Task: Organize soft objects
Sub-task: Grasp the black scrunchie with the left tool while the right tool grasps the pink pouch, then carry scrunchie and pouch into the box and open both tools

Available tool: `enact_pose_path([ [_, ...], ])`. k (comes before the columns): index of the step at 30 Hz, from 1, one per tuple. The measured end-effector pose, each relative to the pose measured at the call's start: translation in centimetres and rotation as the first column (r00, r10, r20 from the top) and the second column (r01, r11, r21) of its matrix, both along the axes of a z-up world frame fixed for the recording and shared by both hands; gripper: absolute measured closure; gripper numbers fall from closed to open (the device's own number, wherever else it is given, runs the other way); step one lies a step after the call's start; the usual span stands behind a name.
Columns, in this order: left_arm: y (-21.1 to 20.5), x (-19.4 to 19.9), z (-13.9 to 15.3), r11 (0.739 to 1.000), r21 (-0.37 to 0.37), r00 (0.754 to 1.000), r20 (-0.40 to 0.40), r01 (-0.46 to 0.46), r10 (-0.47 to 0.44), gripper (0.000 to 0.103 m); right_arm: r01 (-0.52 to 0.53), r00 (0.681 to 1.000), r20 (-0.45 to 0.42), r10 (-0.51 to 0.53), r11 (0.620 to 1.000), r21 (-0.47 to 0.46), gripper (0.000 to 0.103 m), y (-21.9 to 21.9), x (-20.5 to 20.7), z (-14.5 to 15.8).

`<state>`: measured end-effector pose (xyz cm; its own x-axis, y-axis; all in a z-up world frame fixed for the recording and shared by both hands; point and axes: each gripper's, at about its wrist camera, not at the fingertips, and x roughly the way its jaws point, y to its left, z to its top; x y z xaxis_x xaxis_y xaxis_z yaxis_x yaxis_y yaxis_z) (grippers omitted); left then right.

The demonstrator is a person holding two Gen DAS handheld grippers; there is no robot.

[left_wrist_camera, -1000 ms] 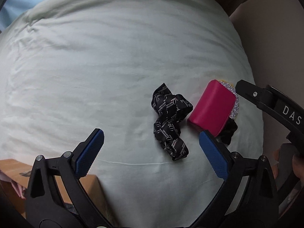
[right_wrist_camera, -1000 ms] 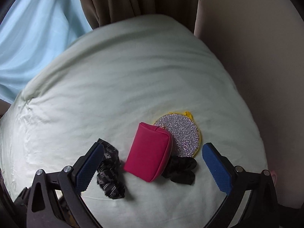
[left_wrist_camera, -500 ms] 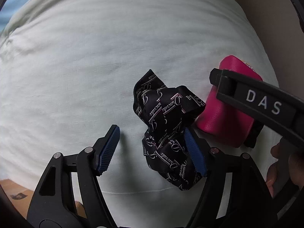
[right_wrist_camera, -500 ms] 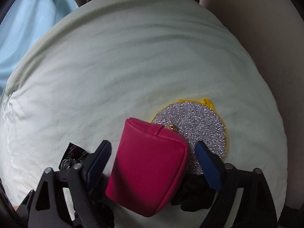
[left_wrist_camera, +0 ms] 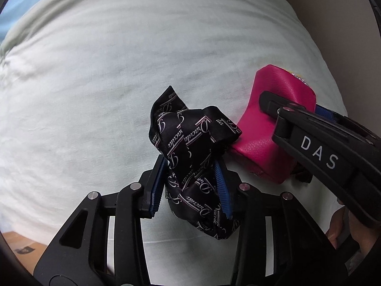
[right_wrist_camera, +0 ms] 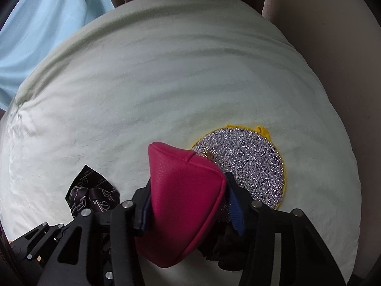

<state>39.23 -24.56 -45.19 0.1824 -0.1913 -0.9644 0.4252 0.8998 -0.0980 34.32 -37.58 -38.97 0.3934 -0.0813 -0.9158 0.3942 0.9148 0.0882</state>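
Both grippers have dropped onto the bed [left_wrist_camera: 100,76], jaws just closing: left gripper [left_wrist_camera: 190,186] squeezes the limp, slippery scarf [left_wrist_camera: 190,147] mid-bunch, right gripper [right_wrist_camera: 190,205] pinches the soft pouch [right_wrist_camera: 181,190] across its middle.

Both tools came down onto the bed from above. Left tool [left_wrist_camera: 190,186] jaws have just closed onto black printed scarf [left_wrist_camera: 190,147]; right tool [right_wrist_camera: 188,202] jaws closed onto pink pouch [right_wrist_camera: 183,190], buckling its sides.

Black script-printed scarf [left_wrist_camera: 190,157], magenta pouch [right_wrist_camera: 183,197], silver glitter yellow-edged pad [right_wrist_camera: 250,166].
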Motion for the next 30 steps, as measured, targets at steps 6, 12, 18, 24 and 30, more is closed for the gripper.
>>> enact_pose_path([
  [6, -0.6, -1.8, 3.2, 1.0, -0.008, 0.999, 0.047, 0.013, -0.012, 0.067, 0.004, 0.998, 0.057, -0.004, 1.0, 0.003, 0.057, -0.2, -1.9, 2.4],
  [12, 0.0, -4.1, 8.0, 1.0, -0.03, 0.996, 0.094, 0.004, -0.001, 0.067, -0.013, 0.992, 0.126, 0.013, 1.0, -0.008, 0.057, 0.1, -4.2, 7.0],
  [18, 2.2, -7.6, 15.0, 0.998, -0.065, 0.986, 0.163, -0.008, 0.018, 0.067, -0.04, 0.981, 0.191, 0.044, 0.999, -0.021, 0.057, 0.8, -7.1, 12.7],
  [24, 5.5, -12.4, 20.9, 0.994, -0.099, 0.973, 0.219, -0.046, 0.067, 0.067, -0.119, 0.963, 0.24, 0.127, 0.992, -0.048, 0.057, 4.3, -11.2, 19.3],
  [30, 10.4, -17.2, 26.6, 0.985, -0.13, 0.957, 0.25, -0.115, 0.144, 0.067, -0.208, 0.943, 0.25, 0.219, 0.976, -0.072, 0.057, 9.1, -14.8, 23.8],
])
